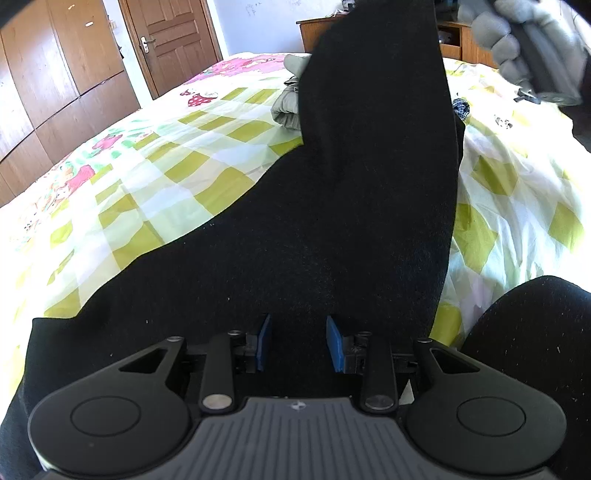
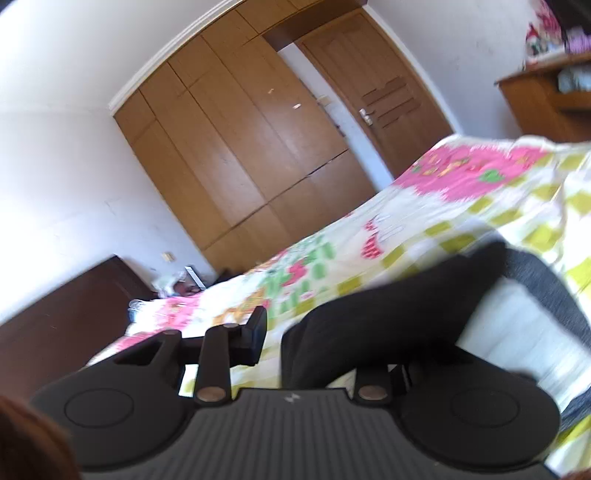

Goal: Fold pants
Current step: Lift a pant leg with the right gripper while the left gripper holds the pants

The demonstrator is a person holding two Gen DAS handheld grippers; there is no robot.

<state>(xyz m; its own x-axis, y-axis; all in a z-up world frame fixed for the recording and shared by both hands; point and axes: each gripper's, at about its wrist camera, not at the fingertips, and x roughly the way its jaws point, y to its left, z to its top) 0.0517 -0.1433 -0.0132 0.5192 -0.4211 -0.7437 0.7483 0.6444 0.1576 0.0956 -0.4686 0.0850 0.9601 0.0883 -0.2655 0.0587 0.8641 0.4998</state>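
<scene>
Black pants (image 1: 351, 221) lie across a bed with a green-checked cover (image 1: 166, 166). One part of them rises steeply to the top of the left wrist view, next to a grey-gloved hand (image 1: 535, 55). My left gripper (image 1: 300, 341) hovers low over the near part of the pants. Its blue pads (image 1: 264, 343) stand apart with their inner faces bare. In the blurred right wrist view, the pants (image 2: 388, 314) hang over my right gripper (image 2: 286, 328) and hide its right finger. A sliver of bedding shows between the left finger (image 2: 255, 339) and the cloth.
A grey-green garment (image 1: 290, 99) is bunched on the bed behind the pants. A wooden wardrobe (image 2: 240, 155) and a door (image 2: 380, 96) line the far wall. A wooden desk (image 1: 317, 33) stands past the bed. A dark cabinet (image 2: 55, 317) is at the left.
</scene>
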